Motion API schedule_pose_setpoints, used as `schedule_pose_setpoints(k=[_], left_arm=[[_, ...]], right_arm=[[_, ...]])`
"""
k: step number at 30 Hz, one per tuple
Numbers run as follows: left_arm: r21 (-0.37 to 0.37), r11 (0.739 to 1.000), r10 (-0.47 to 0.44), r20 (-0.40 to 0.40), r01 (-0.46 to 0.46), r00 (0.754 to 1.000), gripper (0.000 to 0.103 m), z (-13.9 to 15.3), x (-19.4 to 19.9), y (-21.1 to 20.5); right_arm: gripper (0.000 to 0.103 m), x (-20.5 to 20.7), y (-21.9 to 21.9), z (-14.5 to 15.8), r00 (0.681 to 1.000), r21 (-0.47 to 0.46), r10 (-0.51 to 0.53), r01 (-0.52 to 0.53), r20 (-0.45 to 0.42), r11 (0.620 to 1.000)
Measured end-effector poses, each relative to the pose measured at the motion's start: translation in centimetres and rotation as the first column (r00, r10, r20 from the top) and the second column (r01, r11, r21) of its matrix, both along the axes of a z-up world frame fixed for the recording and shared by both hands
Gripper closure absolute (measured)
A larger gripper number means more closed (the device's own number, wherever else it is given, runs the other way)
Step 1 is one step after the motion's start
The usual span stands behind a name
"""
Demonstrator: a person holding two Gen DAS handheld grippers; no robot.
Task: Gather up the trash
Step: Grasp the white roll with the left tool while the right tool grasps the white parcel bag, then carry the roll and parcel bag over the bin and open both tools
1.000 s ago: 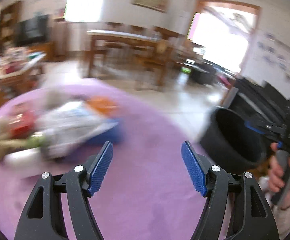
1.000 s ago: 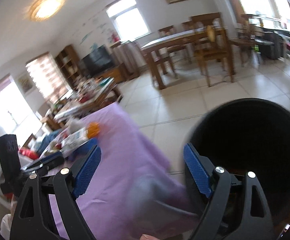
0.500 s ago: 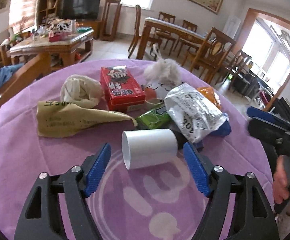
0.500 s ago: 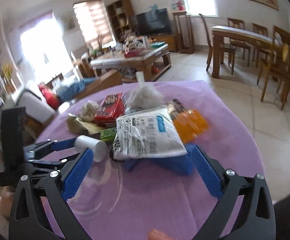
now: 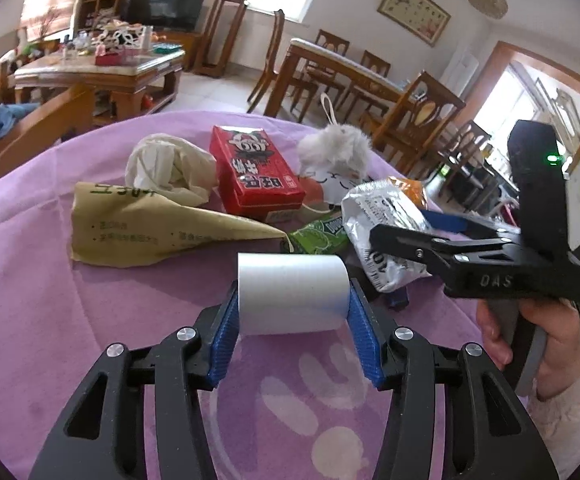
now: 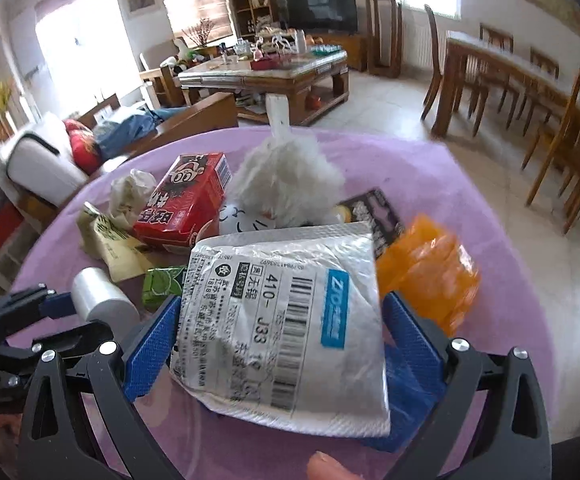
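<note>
The trash is piled together toward the middle of the round table (image 5: 30, 300), which is covered with a purple cloth. The white cup (image 5: 292, 280) lies on its side at the near margin of the pile, toward the near edge of the table. It is taken end to end by the left gripper (image 5: 292, 300). The jaws have just been closing, and both blue pads are now seen against the cup, so it is judged to be gripped. This hold is probably chosen because a lying cup would roll away if it were pressed on its round wall.

The silver mailer bag (image 6: 290, 320) rests on a blue thing (image 6: 406, 400) closer to the right edge. The right gripper (image 6: 282, 304) is set astride the bag. Its jaws have just been closing a little, with the bag between them, but the pads stand beside the bag and are not pressed on it: this claw is open.

Behind the cup, the brown paper bag (image 5: 150, 228), the green packet (image 5: 322, 234) and the red carton (image 5: 254, 172) are packed closely, so little room is left on the far side. Bare cloth is found only between the pile and the near edge, and upward. The two grippers are near each other, so the cup is better lifted straight up. The orange packet (image 6: 430, 268) lies close to the right edge and could be pushed off.
</note>
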State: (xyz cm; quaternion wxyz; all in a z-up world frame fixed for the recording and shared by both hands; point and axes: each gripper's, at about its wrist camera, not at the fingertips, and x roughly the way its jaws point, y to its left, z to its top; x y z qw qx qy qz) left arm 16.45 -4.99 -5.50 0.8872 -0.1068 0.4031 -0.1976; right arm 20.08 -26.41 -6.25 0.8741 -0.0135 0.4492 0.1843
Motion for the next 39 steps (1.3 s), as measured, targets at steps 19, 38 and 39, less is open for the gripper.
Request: schedule_pose_setpoints(k=[19, 38, 39], left_arm=[[-0.069, 0.997, -0.016, 0.052, 0.020, 0.999, 0.053, 0.5, -0.7, 1.2], [-0.134, 0.886, -0.409, 0.228, 0.445, 0.884, 0.053, 9.4, -6.7, -19.3], [-0.139, 0.871, -0.434, 0.231, 0.471, 0.871, 0.053, 9.6, -6.9, -21.1]], right_arm=[[0.043, -10.2, -4.9, 7.0, 0.984, 0.315, -0.105, 0.056, 0.141, 0.947], [0.042, -22.2, -24.4, 12.5, 0.727, 0.436, -0.608, 0.457, 0.319, 0.775], [0.042, -22.6, -25.3, 12.5, 0.710, 0.442, -0.628, 0.476, 0.319, 0.761]])
